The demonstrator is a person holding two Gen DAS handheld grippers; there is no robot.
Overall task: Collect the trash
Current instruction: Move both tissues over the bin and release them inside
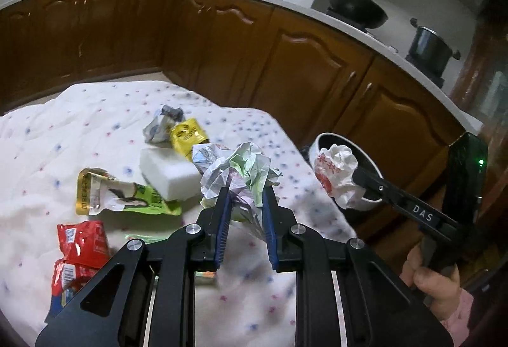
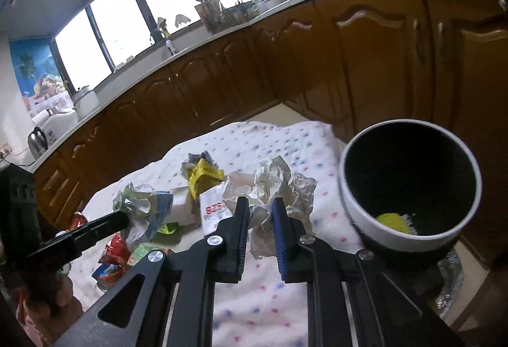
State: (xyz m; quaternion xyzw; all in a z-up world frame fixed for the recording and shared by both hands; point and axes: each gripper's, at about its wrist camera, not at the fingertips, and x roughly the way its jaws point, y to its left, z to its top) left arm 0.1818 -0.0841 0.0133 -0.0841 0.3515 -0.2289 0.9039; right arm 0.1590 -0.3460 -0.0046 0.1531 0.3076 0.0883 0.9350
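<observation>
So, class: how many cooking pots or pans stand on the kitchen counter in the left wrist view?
2. A black wok with a long handle sits on the counter's right stretch; a lidded dark pot stands further right, nearer the camera. Others may be hidden beyond the frame.

Dotted white cloth (image 1: 79, 112), wrappers (image 1: 117, 194), white block (image 1: 168, 175), red packets (image 1: 82, 240)

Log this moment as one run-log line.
left gripper: shut on crumpled paper | right gripper: shut on white wrapper | bin: beside table, yellow scrap inside
</observation>
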